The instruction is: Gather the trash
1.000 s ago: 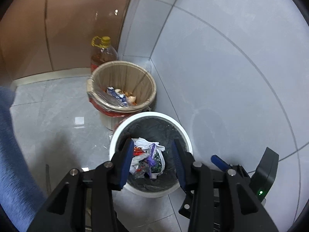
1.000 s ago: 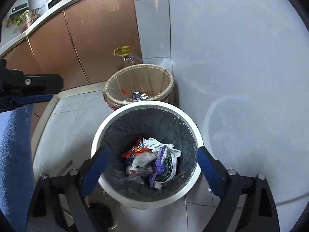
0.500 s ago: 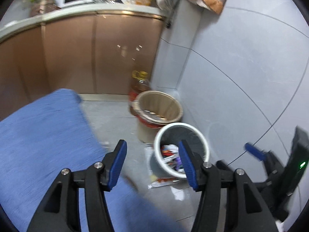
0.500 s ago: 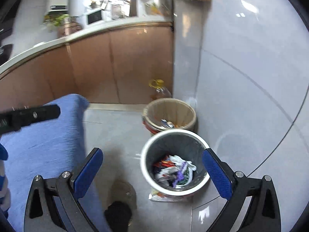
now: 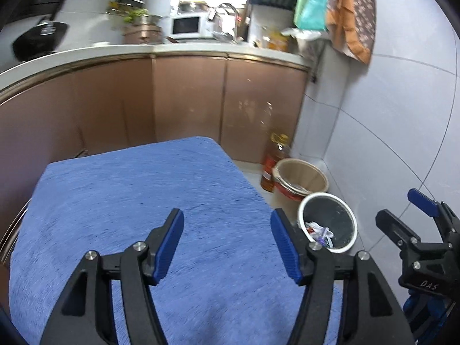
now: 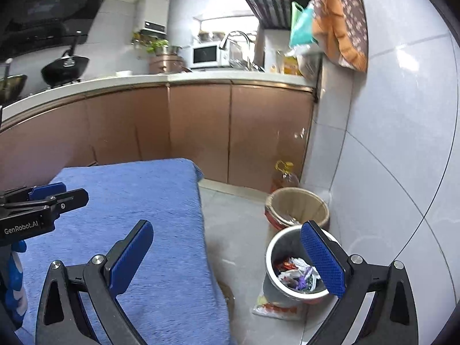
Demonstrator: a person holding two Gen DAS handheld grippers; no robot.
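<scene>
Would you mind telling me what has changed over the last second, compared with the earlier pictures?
Both grippers pulled up and back from the white bin to above the blue cloth. The left gripper is opening, empty; the right gripper is wide open, empty. The bins, trash and oil bottle stayed put.

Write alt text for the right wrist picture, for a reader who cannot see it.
An open two-fingered tool hangs empty over a blue cloth-covered table in a small kitchen. On the floor by the wall, a white bin holds wrappers, with a tan bin and an oil bottle behind it and one flat wrapper lying at its foot.
</scene>
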